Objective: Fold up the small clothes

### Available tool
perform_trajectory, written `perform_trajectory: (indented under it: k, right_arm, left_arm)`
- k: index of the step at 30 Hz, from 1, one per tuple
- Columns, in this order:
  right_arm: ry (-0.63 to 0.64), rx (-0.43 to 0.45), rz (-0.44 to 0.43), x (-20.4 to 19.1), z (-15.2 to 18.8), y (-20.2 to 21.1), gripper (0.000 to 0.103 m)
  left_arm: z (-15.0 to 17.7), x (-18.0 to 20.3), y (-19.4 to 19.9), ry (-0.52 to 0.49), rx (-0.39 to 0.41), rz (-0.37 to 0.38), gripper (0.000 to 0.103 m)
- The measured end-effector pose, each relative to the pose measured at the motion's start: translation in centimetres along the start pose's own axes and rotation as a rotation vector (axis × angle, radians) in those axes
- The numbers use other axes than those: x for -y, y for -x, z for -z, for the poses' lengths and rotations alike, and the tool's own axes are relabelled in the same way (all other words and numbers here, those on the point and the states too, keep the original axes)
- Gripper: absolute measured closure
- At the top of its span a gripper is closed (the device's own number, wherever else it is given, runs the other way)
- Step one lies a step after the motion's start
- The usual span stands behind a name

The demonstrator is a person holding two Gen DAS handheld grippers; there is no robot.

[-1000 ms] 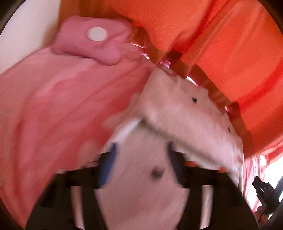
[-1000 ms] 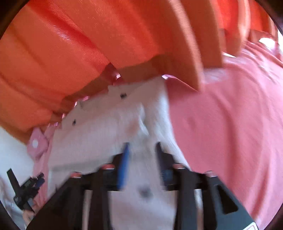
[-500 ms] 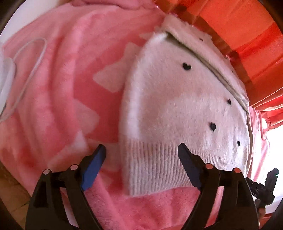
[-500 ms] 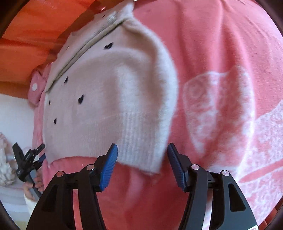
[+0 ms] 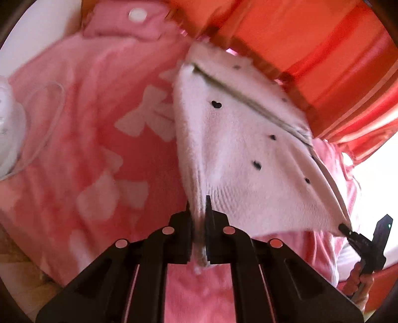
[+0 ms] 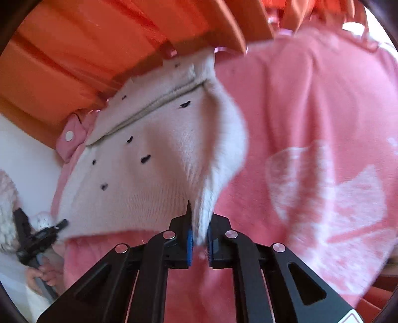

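Two corners of the white sweater's (image 5: 238,154) ribbed near hem are pinched, one by the left gripper (image 5: 199,223), one by the right gripper (image 6: 199,231), above the pink blanket (image 5: 82,139). One fold is judged done; more remain.

A pink blanket (image 5: 82,139) with pale, whitish shapes printed on it covers the surface. The white knitted garment (image 5: 238,154) with small dark hearts lies on it, its far edge near the orange curtain (image 5: 311,47). Left of the garment, a thin white cable (image 5: 53,124) loops across the blanket. Beyond the garment's far-left corner sits a pink pouch (image 5: 126,22) with a white button.
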State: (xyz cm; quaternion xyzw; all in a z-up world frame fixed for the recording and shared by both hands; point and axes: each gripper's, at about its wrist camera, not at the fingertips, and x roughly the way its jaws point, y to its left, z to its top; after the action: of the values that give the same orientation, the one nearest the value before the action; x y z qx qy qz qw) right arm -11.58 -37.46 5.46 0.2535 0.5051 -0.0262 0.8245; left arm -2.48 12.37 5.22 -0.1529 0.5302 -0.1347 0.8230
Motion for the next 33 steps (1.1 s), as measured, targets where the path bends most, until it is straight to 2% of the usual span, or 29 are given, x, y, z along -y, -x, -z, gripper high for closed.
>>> perform_trajectory:
  k: [2, 6, 8, 10, 12, 14, 16, 17, 19, 21, 24, 25, 29, 33]
  right_arm:
    - [0.005, 0.001, 0.017, 1.1, 2.0, 1.8, 0.097]
    - [0.014, -0.046, 0.046, 3.4, 7.5, 4.9, 0.097]
    - [0.009, -0.076, 0.050, 4.3, 11.0, 6.6, 0.097]
    - [0.008, -0.093, 0.064, 4.7, 13.1, 8.3, 0.097]
    - [-0.004, -0.112, 0.066, 5.2, 14.5, 9.7, 0.097]
    - [-0.007, -0.110, 0.072, 4.9, 14.6, 10.1, 0.097]
    - [0.011, -0.079, 0.056, 4.5, 13.4, 10.3, 0.097]
    - [0.041, -0.035, 0.054, 3.7, 12.0, 10.3, 0.097]
    - [0.078, 0.054, 0.027, 2.8, 8.8, 10.3, 0.096]
    - [0.087, 0.180, -0.004, 2.1, 4.3, 9.9, 0.096]
    - [0.047, 0.279, -0.042, 1.4, -2.4, 6.8, 0.096]
    - [0.039, 0.280, -0.050, 1.3, -3.5, 6.0, 0.096]
    - [-0.030, 0.257, -0.024, 0.6, -9.7, -1.3, 0.096]
    - [-0.075, 0.181, 0.008, 1.0, -13.1, -7.7, 0.095]
  left_arm:
    - [1.7, 0.5, 1.7, -0.023, 0.000, 0.013, 0.097]
    - [8.0, 1.3, 5.3, -0.054, -0.057, 0.030, 0.097]
    - [11.1, 1.2, 6.6, -0.025, -0.099, 0.043, 0.097]
    - [13.9, 0.8, 8.2, 0.029, -0.127, 0.049, 0.097]
    - [15.6, 0.2, 9.5, 0.100, -0.127, 0.049, 0.097]
    - [15.6, 0.2, 10.1, 0.136, -0.110, 0.048, 0.097]
    - [13.6, 1.0, 10.4, 0.130, -0.070, 0.077, 0.097]
    - [12.3, 1.6, 10.6, 0.106, -0.039, 0.084, 0.097]
    - [8.1, 3.4, 10.6, 0.041, 0.043, 0.111, 0.097]
    - [3.4, 4.8, 9.9, -0.007, 0.136, 0.121, 0.097]
    - [-2.8, 6.0, 6.7, -0.032, 0.235, 0.053, 0.097]
    - [-4.3, 6.5, 5.3, -0.020, 0.240, 0.046, 0.097]
    - [-10.1, 6.4, -2.2, 0.054, 0.197, -0.001, 0.097]
    - [-12.2, 4.8, -7.8, 0.111, 0.139, -0.049, 0.096]
